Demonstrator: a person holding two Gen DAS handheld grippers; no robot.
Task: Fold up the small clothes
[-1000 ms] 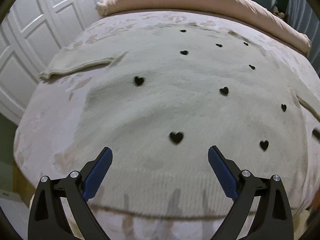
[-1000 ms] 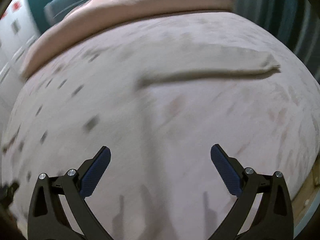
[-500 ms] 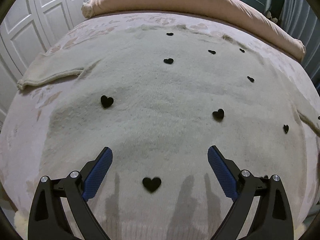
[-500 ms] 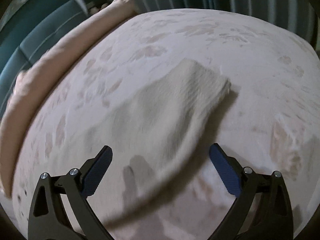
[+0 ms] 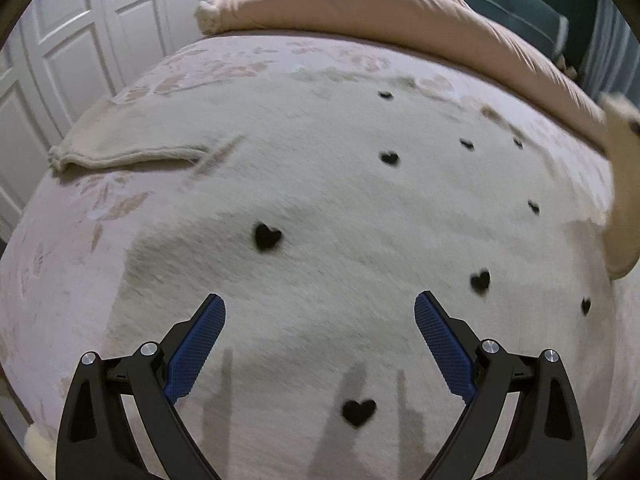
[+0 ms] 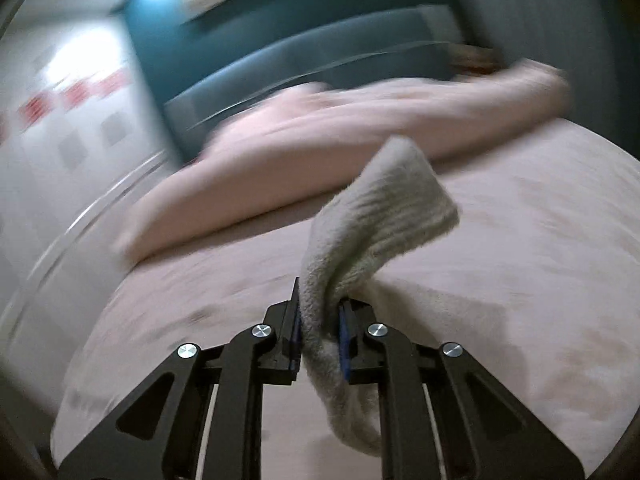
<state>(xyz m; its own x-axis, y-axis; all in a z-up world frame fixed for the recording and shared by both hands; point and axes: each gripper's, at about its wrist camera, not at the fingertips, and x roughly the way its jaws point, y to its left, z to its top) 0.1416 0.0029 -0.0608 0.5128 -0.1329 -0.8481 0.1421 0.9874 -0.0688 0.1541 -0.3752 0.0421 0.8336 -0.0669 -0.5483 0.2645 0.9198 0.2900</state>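
Two grippers are working here: your right gripper [image 6: 320, 330] is closing on the sweater's sleeve [image 6: 376, 220], the knit already pinched between its pads and lifting off the bed [image 6: 540, 280], while your left gripper [image 5: 320, 344] is hanging with jaws wide apart above the sweater [image 5: 340, 208], which is lying flat just ahead of and beneath its fingers. You are wanting a firm bite on the cuff, so carry it low and straight across the heart-dotted body, keeping the left one ready to pin the fold line. A second ago your right jaws were standing fully open over a flat sleeve; now that sleeve is rising.
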